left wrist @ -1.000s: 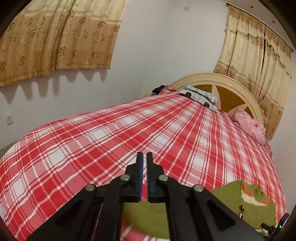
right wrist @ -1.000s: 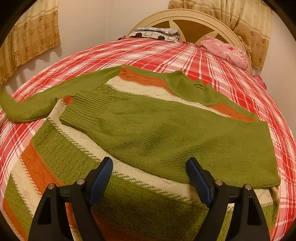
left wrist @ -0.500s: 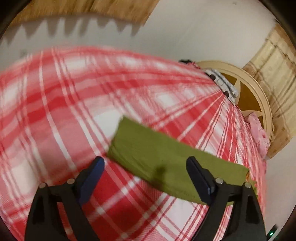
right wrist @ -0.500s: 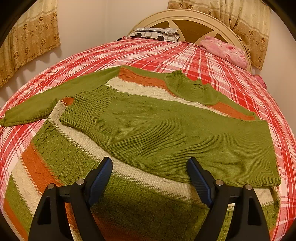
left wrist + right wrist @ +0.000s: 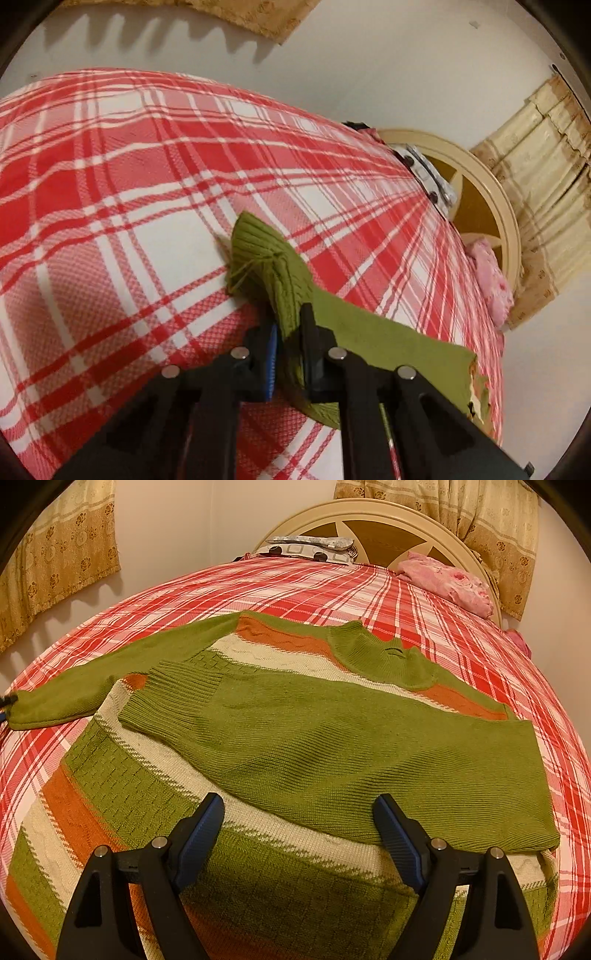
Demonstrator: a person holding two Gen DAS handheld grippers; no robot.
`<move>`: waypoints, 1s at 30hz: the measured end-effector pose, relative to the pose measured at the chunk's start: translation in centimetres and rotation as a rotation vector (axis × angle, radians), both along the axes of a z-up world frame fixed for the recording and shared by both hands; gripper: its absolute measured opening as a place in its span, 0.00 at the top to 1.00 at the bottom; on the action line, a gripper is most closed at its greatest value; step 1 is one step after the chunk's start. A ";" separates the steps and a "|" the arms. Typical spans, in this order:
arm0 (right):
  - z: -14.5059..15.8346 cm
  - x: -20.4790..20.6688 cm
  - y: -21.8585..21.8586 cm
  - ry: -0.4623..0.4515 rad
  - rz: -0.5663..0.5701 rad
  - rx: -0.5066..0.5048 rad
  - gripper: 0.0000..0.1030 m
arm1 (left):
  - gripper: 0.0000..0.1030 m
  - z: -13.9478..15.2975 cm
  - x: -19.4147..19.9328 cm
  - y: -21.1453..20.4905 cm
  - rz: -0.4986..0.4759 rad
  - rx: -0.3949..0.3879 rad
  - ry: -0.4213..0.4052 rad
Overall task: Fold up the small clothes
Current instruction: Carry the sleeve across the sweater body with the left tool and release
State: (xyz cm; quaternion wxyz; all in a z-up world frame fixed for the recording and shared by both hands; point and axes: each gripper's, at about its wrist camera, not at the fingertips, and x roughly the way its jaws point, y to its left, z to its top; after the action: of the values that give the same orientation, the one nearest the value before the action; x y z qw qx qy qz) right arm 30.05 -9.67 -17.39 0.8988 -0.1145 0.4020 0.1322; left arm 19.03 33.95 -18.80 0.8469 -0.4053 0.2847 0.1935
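A green sweater with orange and cream stripes lies flat on the red plaid bed. Its right sleeve is folded across the body; its left sleeve stretches out to the left. My left gripper is shut on that sleeve's ribbed cuff, which bunches up between the jaws just above the bedspread. My right gripper is open and empty, hovering over the sweater's lower body near its hem. The left gripper tip barely shows at the right wrist view's far left edge.
A cream round headboard stands at the bed's far end with a patterned pillow and a pink bundle. Yellow curtains hang on the walls left and right. Plaid bedspread surrounds the sweater.
My left gripper was shut, then opened above the sleeve cuff and has now closed on it. The sleeve end has been laid flat. My right gripper has stayed put.
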 end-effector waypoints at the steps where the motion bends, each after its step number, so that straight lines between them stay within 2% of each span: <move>1: 0.0 0.0 0.0 0.000 0.000 0.000 0.18 | 0.89 0.2 -0.1 0.0 -0.006 0.007 -0.009; 6: 0.0 0.0 0.0 0.000 0.000 -0.001 0.18 | 0.89 2.5 -0.1 -0.2 -0.023 0.036 -0.055; 10: 0.1 0.0 -0.1 0.006 0.000 0.006 0.18 | 0.89 6.4 0.5 -1.7 -0.069 0.102 -0.114; 15: 1.3 -0.4 -1.2 0.048 0.003 0.098 0.18 | 0.89 11.5 2.0 -4.3 -0.140 0.155 -0.202; 18: 1.5 -1.2 -2.0 0.071 -0.003 0.114 0.18 | 0.89 14.8 3.5 -6.0 -0.189 0.190 -0.253; 23: 1.9 -3.7 -3.0 0.076 0.000 0.083 0.18 | 0.89 18.5 5.9 -8.3 -0.243 0.230 -0.312; 26: 2.5 -5.7 -3.7 0.069 0.029 0.118 0.18 | 0.89 20.5 7.2 -10.3 -0.282 0.260 -0.354; 30: 3.0 -7.9 -4.8 0.059 0.034 0.146 0.18 | 0.89 21.8 8.7 -14.2 -0.362 0.298 -0.390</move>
State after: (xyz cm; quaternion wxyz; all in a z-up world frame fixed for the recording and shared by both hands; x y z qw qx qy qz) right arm 22.17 -14.49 -14.39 0.8900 -0.0515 0.4158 0.1798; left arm 27.72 19.71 2.97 0.9564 -0.2487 0.1528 -0.0022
